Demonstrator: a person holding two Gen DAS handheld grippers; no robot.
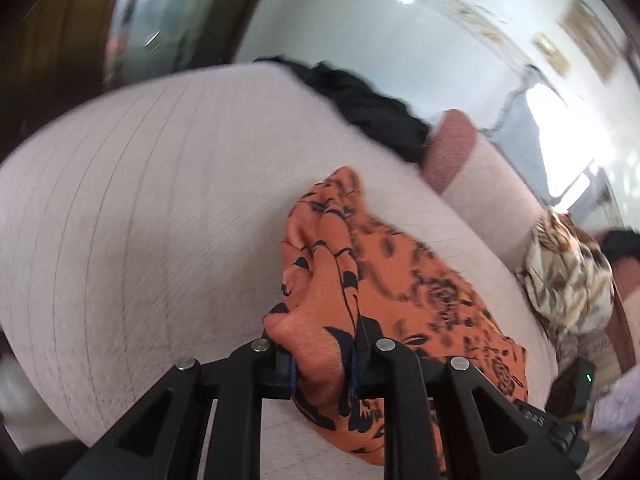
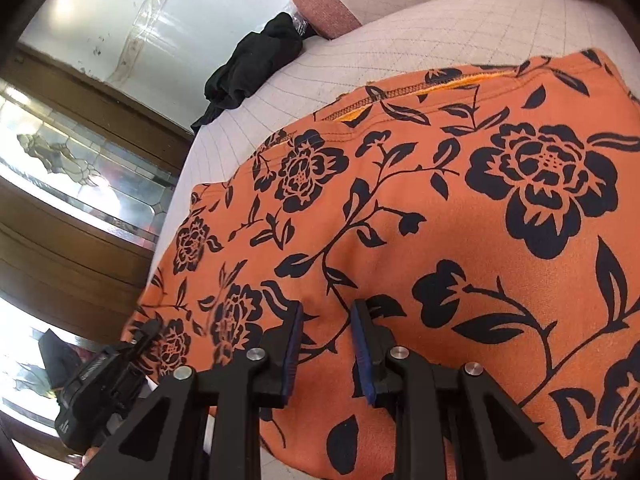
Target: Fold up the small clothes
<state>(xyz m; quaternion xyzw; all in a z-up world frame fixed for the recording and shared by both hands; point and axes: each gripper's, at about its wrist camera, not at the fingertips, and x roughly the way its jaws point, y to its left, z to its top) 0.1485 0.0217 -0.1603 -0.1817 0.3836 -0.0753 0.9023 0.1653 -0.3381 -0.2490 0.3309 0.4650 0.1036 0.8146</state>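
Note:
An orange garment with a black flower print (image 1: 400,280) lies on a pale quilted surface (image 1: 140,200). My left gripper (image 1: 320,360) is shut on a bunched fold of this orange garment and holds it off the surface. In the right wrist view the same garment (image 2: 440,220) is spread flat, its stitched hem at the far edge. My right gripper (image 2: 326,344) hovers just over the cloth with the jaws apart and cloth showing between them. The left gripper also shows in the right wrist view (image 2: 120,368) at the garment's left corner.
A crumpled black garment (image 2: 256,64) lies at the far edge of the surface, next to a reddish bolster (image 2: 320,0). A cream patterned cloth (image 1: 568,272) is heaped at the right. Wooden panels with glass (image 2: 80,168) stand beyond the left edge.

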